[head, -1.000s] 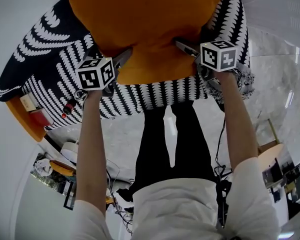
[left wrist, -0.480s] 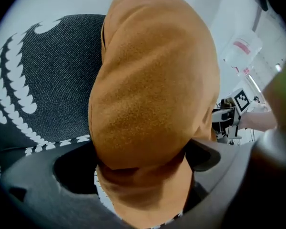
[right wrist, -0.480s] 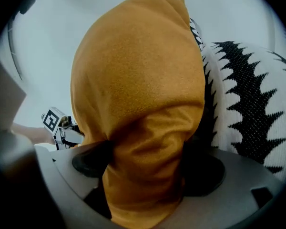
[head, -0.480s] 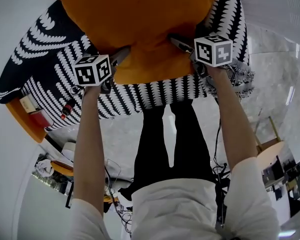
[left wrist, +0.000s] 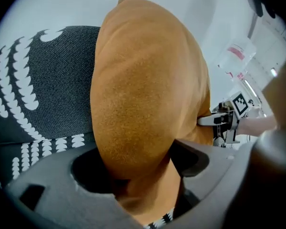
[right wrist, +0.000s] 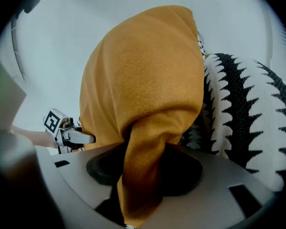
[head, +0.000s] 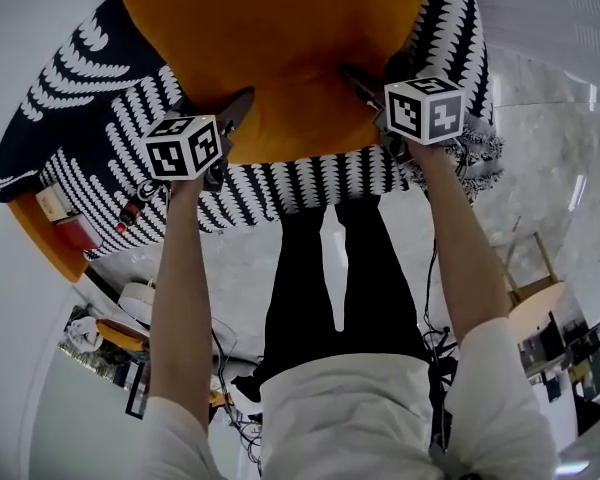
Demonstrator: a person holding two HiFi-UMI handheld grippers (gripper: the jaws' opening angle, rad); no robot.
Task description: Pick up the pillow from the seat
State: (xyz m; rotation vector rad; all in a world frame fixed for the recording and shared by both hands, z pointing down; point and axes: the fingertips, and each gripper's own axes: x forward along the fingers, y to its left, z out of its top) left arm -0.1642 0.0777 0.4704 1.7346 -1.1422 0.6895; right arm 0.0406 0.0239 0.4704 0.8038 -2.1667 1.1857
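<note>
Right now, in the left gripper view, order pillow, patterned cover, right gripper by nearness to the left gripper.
1. Pillow, in the left gripper's just-closed jaws.
2. Patterned cover, beneath, left.
3. Right gripper, far right, likewise just closed on the pillow.

Pillow (head: pixel 280 48) plain orange; seat cover (head: pixel 90 98) at 9 o'clock black with white scallop rows; floor (head: pixel 540 168) pale grey marble.

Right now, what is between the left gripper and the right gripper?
The orange pillow, as the head view shows. The left gripper and right gripper, whose jaws have just been closing, each pinch a fold of it.
</note>
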